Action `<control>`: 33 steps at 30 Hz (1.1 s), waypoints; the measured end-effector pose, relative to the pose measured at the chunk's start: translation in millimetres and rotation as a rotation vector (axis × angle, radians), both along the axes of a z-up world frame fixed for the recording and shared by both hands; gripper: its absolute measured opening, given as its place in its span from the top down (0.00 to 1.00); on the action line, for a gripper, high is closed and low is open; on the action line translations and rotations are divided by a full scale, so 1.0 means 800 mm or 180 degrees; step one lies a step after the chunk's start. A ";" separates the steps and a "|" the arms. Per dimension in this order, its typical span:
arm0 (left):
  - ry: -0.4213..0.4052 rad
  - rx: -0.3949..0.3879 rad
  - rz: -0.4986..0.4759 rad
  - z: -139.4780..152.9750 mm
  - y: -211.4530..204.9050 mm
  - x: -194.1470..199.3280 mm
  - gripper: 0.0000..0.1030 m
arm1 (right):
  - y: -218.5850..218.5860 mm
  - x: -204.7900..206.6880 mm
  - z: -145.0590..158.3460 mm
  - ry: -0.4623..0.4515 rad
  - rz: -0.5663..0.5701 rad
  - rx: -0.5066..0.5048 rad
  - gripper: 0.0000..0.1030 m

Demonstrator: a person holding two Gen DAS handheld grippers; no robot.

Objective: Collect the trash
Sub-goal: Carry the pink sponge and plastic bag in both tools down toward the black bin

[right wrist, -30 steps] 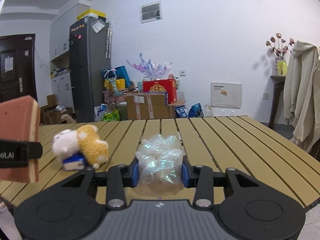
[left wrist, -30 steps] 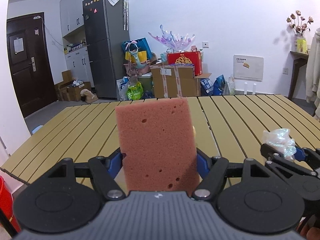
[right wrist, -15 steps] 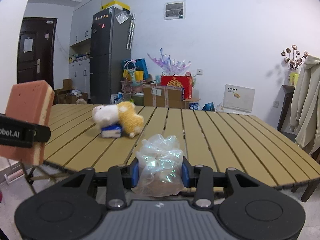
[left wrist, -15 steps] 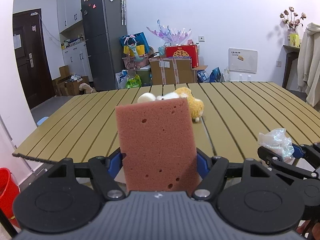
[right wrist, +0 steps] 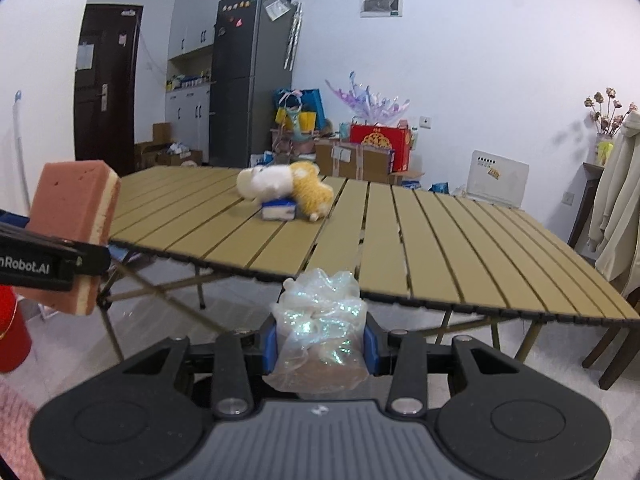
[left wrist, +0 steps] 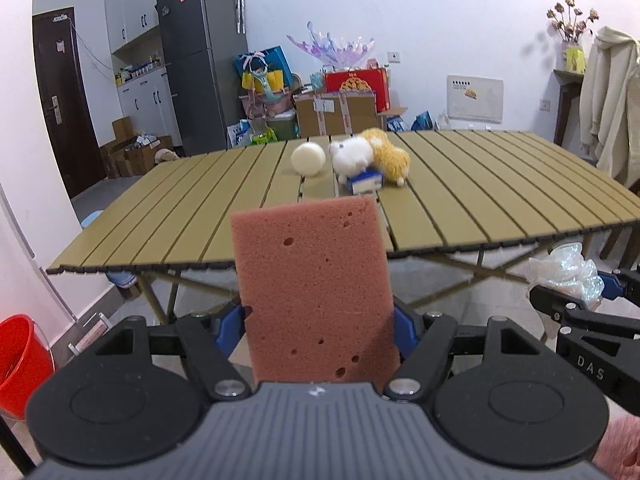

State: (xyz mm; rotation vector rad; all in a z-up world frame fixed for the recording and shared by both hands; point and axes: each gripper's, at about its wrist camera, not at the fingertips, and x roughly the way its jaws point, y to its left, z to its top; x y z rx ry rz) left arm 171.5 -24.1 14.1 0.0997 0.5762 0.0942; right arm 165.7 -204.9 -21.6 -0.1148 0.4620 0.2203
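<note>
At the far left, low on the floor, a red bucket point(left wrist: 20, 356) is seen beside the wall. The left gripper point(left wrist: 318, 320) is held in the air off the near edge of the slatted folding table point(left wrist: 500, 184), its jaws closed onto the sides of a pink sponge point(left wrist: 316, 292) that is kept upright between the blue pads point(left wrist: 230, 320); a pale yellow layer on the sponge's back is shown in the right wrist view. On the table, near the middle towards the far edge, a white ball point(left wrist: 308, 159) is set just beside a white and yellow plush toy point(left wrist: 372, 154), which lies over a small blue and white box point(left wrist: 366, 181). Further right, the right gripper point(right wrist: 320, 346) is held off the near edge too, its jaws closed on a crumpled clear plastic bag point(right wrist: 320, 328), gripped at both sides.
</note>
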 end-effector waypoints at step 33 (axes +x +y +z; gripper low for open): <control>0.1156 -0.0008 0.0224 -0.181 0.049 -0.006 0.29 | 0.006 -0.018 -0.159 0.1355 -0.0238 0.0014 0.61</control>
